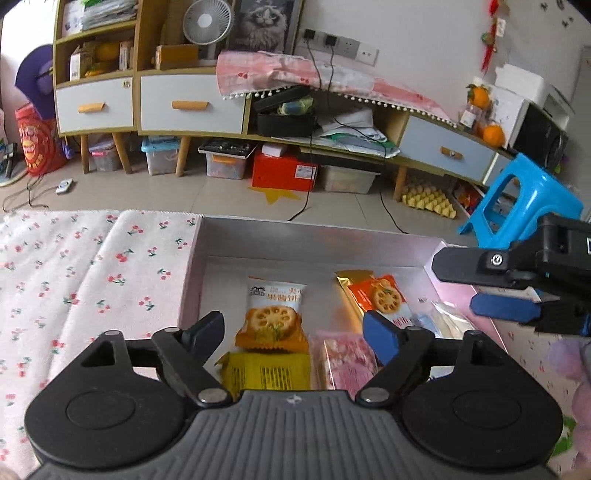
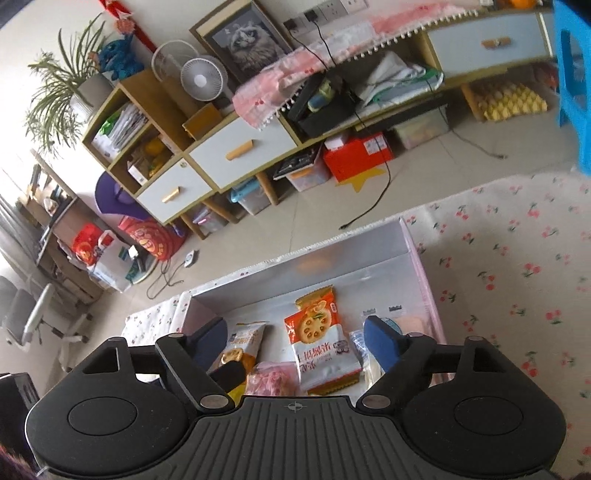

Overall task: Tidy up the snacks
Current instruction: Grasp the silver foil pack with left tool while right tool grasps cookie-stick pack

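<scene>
A lived-in home room is shown. A low cabinet [image 1: 192, 103] with drawers is crowded with a desk fan [image 1: 208, 22] and a framed cat picture [image 1: 264, 24]. Storage boxes [image 1: 226, 162] are kept beneath it on the tiled floor [image 1: 184, 192], beside a blue plastic stool [image 1: 524, 195].

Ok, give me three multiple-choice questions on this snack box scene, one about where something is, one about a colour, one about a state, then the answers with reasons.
1. Where do the snack packets lie?
A. on the floor
B. inside the silver box
C. on the blue stool

2. What colour is the packet nearest the left gripper's base?
A. yellow
B. green
C. black

3. How do the left gripper's jaws stand?
A. shut on a packet
B. shut on nothing
C. open, holding nothing

Answers:
1 B: the lotus-root biscuit packet and its neighbours rest on the floor of the silver box.
2 A: the yellow packet lies just ahead of the base.
3 C: the left gripper has its pads spread wide above the packets, pressing none.
</scene>
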`<state>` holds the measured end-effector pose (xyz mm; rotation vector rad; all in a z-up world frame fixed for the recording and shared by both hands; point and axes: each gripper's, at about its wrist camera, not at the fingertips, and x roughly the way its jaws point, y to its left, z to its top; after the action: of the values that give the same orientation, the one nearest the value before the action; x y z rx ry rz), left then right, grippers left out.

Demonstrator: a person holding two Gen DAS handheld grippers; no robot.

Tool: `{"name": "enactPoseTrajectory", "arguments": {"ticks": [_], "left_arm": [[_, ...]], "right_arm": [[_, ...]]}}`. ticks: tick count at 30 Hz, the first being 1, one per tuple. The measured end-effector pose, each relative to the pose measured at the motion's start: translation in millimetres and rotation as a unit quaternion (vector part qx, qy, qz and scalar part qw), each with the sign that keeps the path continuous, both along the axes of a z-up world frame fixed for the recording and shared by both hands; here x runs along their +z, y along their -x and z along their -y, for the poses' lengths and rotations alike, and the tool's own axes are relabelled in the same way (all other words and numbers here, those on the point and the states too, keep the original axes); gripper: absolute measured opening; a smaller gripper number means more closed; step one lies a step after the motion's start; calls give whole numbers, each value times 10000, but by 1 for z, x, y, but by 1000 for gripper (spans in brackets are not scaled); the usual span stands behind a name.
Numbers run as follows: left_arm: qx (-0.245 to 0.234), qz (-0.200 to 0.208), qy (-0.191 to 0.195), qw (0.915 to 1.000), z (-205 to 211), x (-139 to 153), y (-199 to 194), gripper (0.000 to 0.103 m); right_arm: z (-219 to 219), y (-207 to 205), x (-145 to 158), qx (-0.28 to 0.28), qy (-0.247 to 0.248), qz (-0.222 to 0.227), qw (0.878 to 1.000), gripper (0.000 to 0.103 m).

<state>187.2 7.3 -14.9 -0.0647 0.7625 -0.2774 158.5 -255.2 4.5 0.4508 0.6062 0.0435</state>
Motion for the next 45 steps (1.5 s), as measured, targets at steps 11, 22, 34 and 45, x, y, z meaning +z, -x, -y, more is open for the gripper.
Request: {"name": "enactPoseTrajectory", "arguments": {"ticks": [11,22,34,45], "left_arm": [[-49,86,-415,9991,-16,28,44,102],[-187,-211,-854,9959,-23,24,84,102],[-382,116,-929,9949,-31,-9,114,102],[-976,-97,-584,9935,-40,-34,107,85]], "right_arm": [[-43,60,22,23,1693,390,9848,98],[-51,110,19,404,1776,484,9821,101],[-57,144,-22,1145,2686,476,9552,101],[-73,147,-52,2087,3382,226,9174,100]]}}
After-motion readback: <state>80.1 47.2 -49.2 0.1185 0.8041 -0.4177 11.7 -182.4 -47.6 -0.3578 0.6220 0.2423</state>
